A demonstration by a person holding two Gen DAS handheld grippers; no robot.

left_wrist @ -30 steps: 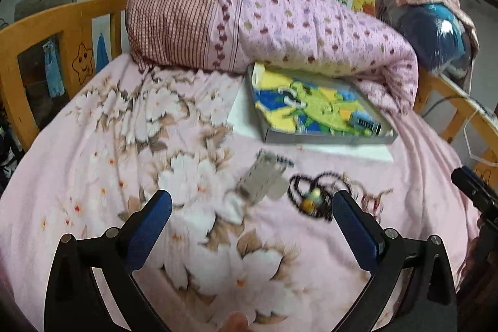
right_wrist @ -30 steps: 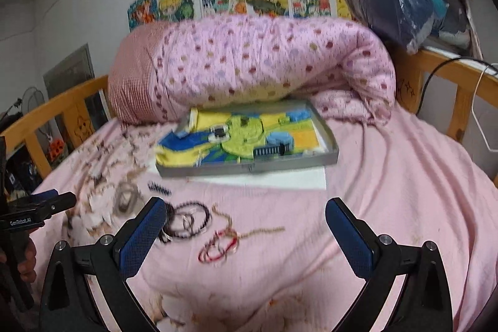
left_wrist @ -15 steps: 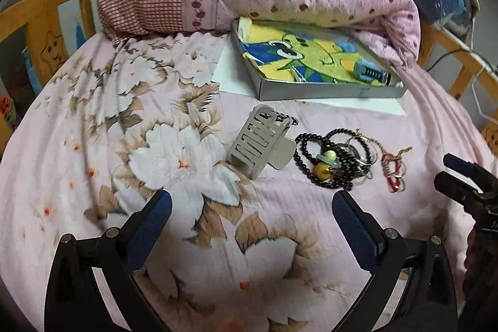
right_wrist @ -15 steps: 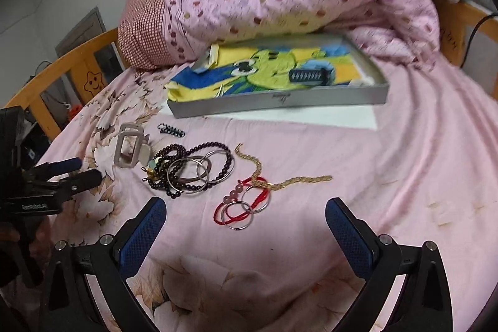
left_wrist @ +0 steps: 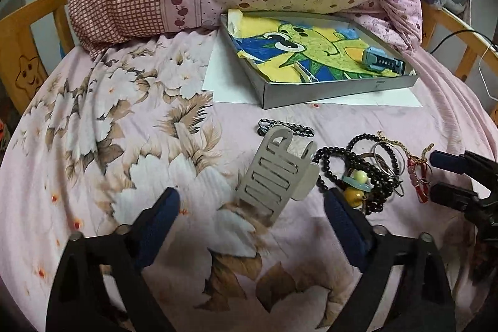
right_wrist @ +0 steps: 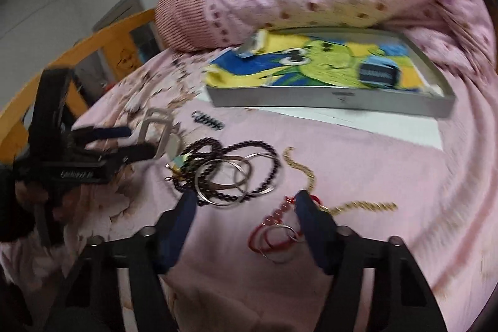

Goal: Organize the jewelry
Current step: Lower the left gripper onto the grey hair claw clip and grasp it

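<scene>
**Both grippers spread low over jewelry on the bed**

Left wrist view: left gripper [left_wrist: 250,207] spread wide, straddling the grey hair claw [left_wrist: 275,173] on the floral bedsheet [left_wrist: 93,120]; black bead necklace [left_wrist: 351,157] just beside, grey tray [left_wrist: 336,89] beyond.

Right wrist view, blurred: right gripper [right_wrist: 246,207] open above the red bracelet [right_wrist: 274,226]; silver rings [right_wrist: 236,176] over the beads, gold chain [right_wrist: 308,176] nearby.

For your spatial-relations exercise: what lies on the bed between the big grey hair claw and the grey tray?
In the left wrist view, a small black hair clip lies between the hair claw and the tray; otherwise only pink bedsheet.
</scene>
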